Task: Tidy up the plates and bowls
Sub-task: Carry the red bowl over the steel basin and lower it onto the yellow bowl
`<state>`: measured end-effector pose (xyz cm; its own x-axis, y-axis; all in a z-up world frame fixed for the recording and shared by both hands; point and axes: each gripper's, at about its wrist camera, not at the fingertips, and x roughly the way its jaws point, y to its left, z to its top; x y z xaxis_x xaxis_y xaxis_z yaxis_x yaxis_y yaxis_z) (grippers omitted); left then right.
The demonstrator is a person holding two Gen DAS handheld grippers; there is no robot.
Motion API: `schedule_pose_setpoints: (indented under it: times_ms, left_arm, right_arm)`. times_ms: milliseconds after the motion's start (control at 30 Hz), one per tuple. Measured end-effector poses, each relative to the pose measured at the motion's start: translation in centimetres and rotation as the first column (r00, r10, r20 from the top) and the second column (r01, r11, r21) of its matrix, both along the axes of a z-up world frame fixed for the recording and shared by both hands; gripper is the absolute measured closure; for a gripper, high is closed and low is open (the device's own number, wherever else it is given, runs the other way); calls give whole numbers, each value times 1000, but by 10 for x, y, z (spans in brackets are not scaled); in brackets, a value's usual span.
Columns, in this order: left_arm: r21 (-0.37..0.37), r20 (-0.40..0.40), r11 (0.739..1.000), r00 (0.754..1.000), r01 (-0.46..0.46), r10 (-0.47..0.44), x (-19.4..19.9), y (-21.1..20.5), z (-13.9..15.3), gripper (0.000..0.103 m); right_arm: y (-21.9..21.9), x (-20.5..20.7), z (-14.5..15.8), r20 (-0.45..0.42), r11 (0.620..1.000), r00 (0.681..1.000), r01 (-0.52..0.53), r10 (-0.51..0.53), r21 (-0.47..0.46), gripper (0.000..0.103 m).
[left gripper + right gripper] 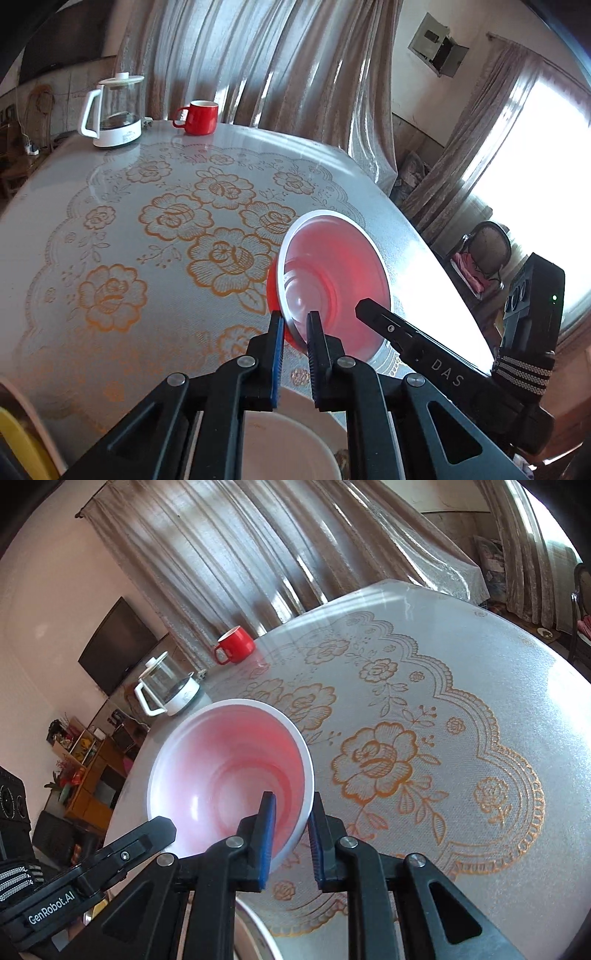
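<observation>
A bowl (332, 280), red outside and white-pink inside, is held tilted above the round table. My left gripper (295, 323) is shut on its near-left rim. In the right wrist view the same bowl (229, 771) shows, with my right gripper (291, 805) shut on its right rim. The right gripper's body (424, 354) shows in the left wrist view at the bowl's right. The left gripper's body (92, 871) shows at lower left in the right wrist view. A white plate (288, 446) lies below my left gripper, partly hidden; its edge (255, 930) shows in the right view.
The table (110, 229) has a lace cloth with orange roses. A red mug (197, 116) and a glass kettle with a white base (116, 110) stand at the far edge. A yellow object (18, 443) sits at lower left. Curtains hang behind.
</observation>
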<state>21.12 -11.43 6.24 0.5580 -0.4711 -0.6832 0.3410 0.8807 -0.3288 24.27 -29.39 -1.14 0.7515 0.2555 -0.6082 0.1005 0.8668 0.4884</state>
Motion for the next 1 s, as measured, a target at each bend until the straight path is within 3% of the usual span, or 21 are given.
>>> schedule_pose_setpoints:
  times_ms: [300, 1000]
  left_arm:
    - [-8, 48, 996, 995, -91, 91, -51, 70, 15, 91]
    - [-93, 30, 962, 965, -257, 260, -125, 181, 7, 91]
  right_arm:
    - [67, -16, 19, 36, 991, 990, -134, 134, -6, 87]
    - [180, -51, 25, 43, 935, 934, -353, 354, -30, 87]
